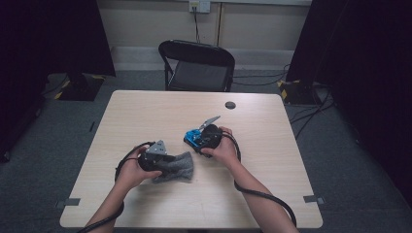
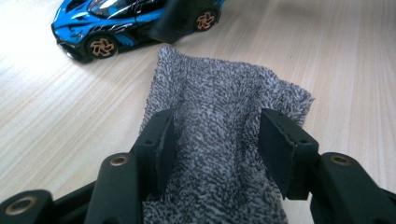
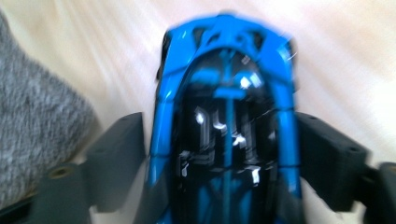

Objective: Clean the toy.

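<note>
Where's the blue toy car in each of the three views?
High view: car mid-table, at the right gripper.
Left gripper view: top left, beyond the cloth.
Right gripper view: centre, between the jaws.
Shared landmark: the grey cloth.

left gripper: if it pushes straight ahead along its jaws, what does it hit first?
The left gripper already straddles the grey cloth. Past the cloth's far edge, the blue toy car lies ahead, slightly left of the line, so probably the car, though depth is unclear.
</note>
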The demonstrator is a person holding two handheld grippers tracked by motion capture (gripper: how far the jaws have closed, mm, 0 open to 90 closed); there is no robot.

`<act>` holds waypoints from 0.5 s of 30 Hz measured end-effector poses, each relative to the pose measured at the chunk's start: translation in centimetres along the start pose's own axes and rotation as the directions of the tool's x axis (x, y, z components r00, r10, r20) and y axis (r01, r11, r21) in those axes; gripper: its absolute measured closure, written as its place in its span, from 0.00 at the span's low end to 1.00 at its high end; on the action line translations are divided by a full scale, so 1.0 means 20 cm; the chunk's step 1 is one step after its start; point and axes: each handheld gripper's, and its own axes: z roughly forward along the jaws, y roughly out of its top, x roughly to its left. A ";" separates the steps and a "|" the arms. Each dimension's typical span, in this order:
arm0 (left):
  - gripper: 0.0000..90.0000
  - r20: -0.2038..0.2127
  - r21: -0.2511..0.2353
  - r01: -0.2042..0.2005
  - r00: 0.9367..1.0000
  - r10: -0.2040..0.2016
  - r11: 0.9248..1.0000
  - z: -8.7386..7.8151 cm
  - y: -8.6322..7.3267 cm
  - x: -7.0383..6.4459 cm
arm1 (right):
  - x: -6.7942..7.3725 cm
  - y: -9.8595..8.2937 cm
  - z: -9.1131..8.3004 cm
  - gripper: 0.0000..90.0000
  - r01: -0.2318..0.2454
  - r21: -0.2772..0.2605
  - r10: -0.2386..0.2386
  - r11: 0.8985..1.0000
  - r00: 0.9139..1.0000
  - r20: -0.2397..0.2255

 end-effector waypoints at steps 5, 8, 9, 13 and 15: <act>0.48 -0.003 0.006 -0.005 1.000 0.006 1.000 0.02 -0.01 0.00 | 0.02 -0.01 0.00 0.21 -0.017 0.015 0.016 1.000 1.000 0.014; 0.48 0.001 0.001 -0.019 1.000 0.019 1.000 0.02 0.00 -0.01 | 0.01 -0.03 -0.01 0.28 -0.046 -0.023 0.047 0.999 0.998 0.031; 0.48 0.007 0.002 -0.022 1.000 0.022 1.000 0.03 0.00 -0.01 | 0.01 -0.03 0.00 0.28 -0.050 -0.031 0.051 0.998 0.998 0.033; 0.48 0.011 0.019 -0.031 0.999 0.031 0.999 0.03 -0.01 -0.01 | 0.01 -0.04 0.00 0.28 -0.054 -0.043 0.056 0.998 0.998 0.041; 0.48 0.015 0.012 -0.023 1.000 0.023 1.000 0.03 -0.02 -0.01 | 0.02 -0.03 0.00 0.28 -0.046 -0.041 0.048 0.998 0.998 0.042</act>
